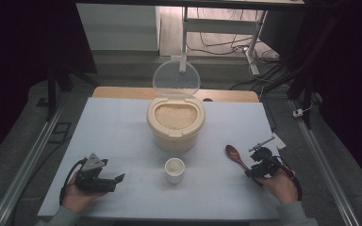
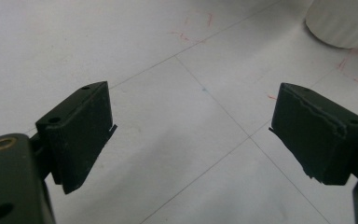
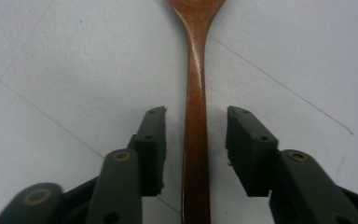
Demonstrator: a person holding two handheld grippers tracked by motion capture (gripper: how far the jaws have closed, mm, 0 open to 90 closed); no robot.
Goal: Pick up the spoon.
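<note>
A brown wooden spoon (image 1: 236, 156) lies on the white table at the right. Its handle (image 3: 196, 140) runs between the jaws of my right gripper (image 3: 196, 149), with a gap on each side, so the pads do not touch it. In the high view my right gripper (image 1: 257, 168) sits low over the handle end. A cream rice bin (image 1: 175, 123) full of rice stands at the middle with its clear lid (image 1: 176, 79) raised. A small white cup (image 1: 174, 170) stands in front of it. My left gripper (image 1: 115, 182) rests wide open and empty at the front left, its jaws (image 2: 193, 135) over bare table.
The white table top (image 1: 122, 136) has thin grid lines and faint red marks. A small metal tool (image 1: 262, 142) lies near the right edge behind my right gripper. The white cup's base (image 2: 342, 23) shows at the top right of the left gripper view.
</note>
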